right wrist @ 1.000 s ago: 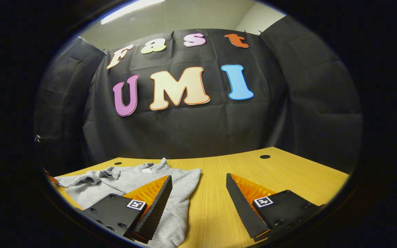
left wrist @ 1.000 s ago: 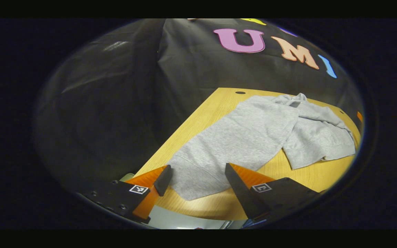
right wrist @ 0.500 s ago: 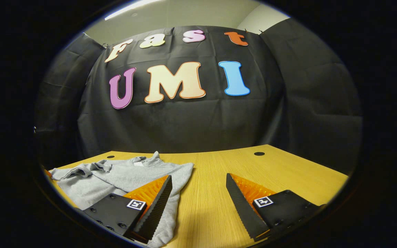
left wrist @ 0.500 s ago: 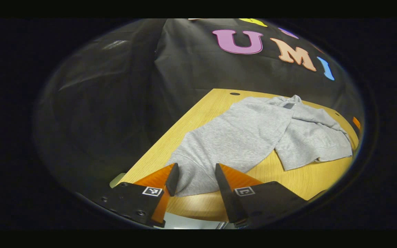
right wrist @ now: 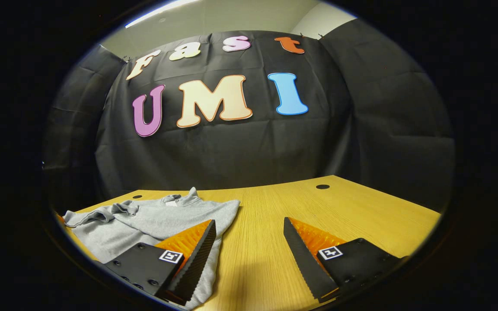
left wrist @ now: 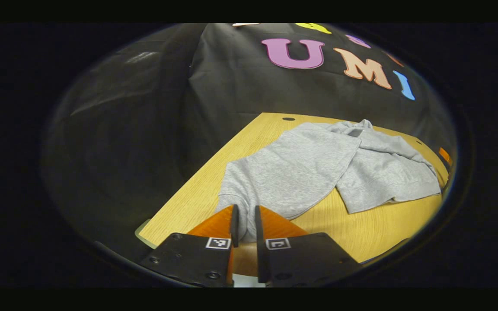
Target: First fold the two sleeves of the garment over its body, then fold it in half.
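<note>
A grey sweatshirt (left wrist: 314, 166) lies on the wooden table (left wrist: 197, 194), one sleeve folded across its body. My left gripper (left wrist: 245, 224) is shut on the near end of the garment at the table's front edge, cloth pinched between both fingers. In the right gripper view the same sweatshirt (right wrist: 154, 222) lies at the left of the table (right wrist: 318, 211). My right gripper (right wrist: 249, 255) stands open above bare wood, its left finger (right wrist: 197, 255) over the garment's edge and nothing between the fingers.
Black cloth walls close the booth behind and beside the table. Small round holes (right wrist: 322, 187) sit in the tabletop near its far edge. The table's left edge (left wrist: 175, 203) runs close to my left gripper. Bare wood lies to the right of the garment.
My left gripper closed from wide open onto the garment's near end. The right gripper drifted slightly, staying open.
</note>
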The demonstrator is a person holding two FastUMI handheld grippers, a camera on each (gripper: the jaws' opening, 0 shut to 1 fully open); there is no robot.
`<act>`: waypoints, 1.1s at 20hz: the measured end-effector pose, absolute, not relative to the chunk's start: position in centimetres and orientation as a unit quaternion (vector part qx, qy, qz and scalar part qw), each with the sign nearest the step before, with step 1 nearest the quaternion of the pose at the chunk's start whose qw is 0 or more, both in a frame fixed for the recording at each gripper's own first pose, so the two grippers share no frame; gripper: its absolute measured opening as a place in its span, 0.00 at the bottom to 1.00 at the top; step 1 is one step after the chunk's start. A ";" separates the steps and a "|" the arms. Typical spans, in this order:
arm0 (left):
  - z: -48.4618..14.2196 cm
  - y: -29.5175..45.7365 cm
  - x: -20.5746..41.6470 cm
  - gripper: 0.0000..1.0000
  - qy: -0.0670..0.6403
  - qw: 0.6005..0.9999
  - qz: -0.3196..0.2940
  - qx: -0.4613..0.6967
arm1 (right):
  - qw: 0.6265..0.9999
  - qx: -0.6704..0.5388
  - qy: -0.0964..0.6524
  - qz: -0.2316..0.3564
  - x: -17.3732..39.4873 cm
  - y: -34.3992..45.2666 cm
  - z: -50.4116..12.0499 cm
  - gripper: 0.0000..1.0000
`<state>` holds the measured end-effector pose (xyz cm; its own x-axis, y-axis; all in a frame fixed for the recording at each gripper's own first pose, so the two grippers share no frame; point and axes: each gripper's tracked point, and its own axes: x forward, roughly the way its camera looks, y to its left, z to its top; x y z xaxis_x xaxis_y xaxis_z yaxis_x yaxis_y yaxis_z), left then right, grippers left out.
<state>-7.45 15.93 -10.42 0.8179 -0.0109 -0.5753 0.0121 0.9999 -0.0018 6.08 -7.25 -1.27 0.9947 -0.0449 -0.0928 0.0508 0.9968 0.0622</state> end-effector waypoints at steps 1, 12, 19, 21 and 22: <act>-10.3 15.9 -7.4 0.14 0.301 0.954 -0.005 0.001 | 0.998 0.032 0.047 -0.024 6.1 -7.2 -1.4 0.97; -10.1 15.7 -7.2 0.00 0.301 0.954 0.015 0.009 | 0.998 0.033 0.041 -0.022 5.9 -7.3 -1.5 0.98; -6.4 11.9 -4.7 0.00 0.266 0.964 -0.026 0.014 | 0.999 0.033 0.029 -0.022 5.8 -7.3 -1.2 0.98; -4.8 9.1 -3.4 0.00 0.247 0.967 -0.057 0.016 | 0.999 0.032 0.024 -0.019 5.7 -7.1 -1.1 0.98; -3.8 7.6 -2.6 0.00 0.236 0.969 -0.075 0.016 | 0.999 0.033 0.022 -0.017 5.6 -7.1 -0.9 0.97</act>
